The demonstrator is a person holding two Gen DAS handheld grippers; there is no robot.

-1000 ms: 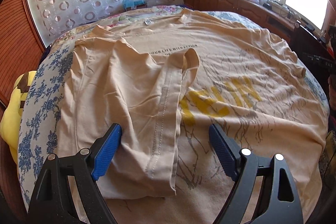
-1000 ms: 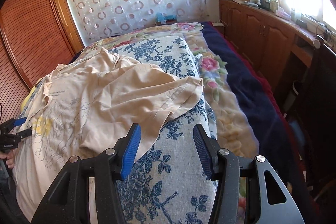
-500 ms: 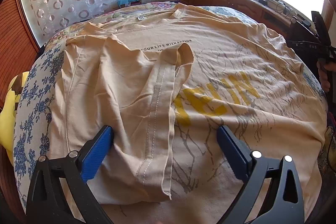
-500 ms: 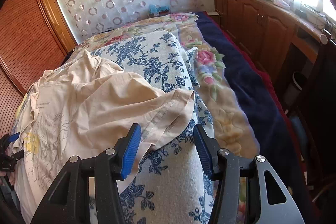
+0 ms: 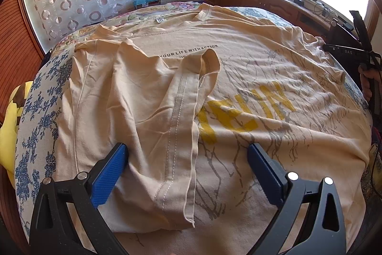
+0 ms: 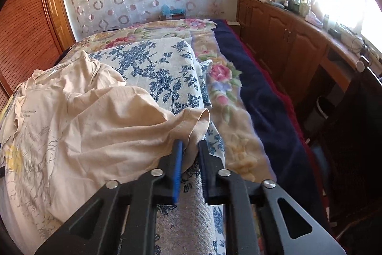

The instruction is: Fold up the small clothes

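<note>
Since the earlier frames, the right gripper (image 6: 189,154) has closed its jaws, which were spread over the sleeve hem (image 6: 193,122), and now pinches that hem between the blue pads. The beige T-shirt (image 5: 238,78) lies spread front-up on the bed, its yellow lettering (image 5: 246,111) and grey branch print showing. Its other sleeve (image 5: 181,135) is folded inward across the chest, hem toward the camera. The left gripper (image 5: 187,173) hovers low over that folded sleeve with its jaws spread wide, one pad on either side of the fabric, holding nothing. Under the shirt lies a blue floral sheet (image 6: 162,68), with a floral blanket (image 6: 229,92) beside it. Wooden cabinets (image 6: 286,40) run along the window side.
</note>
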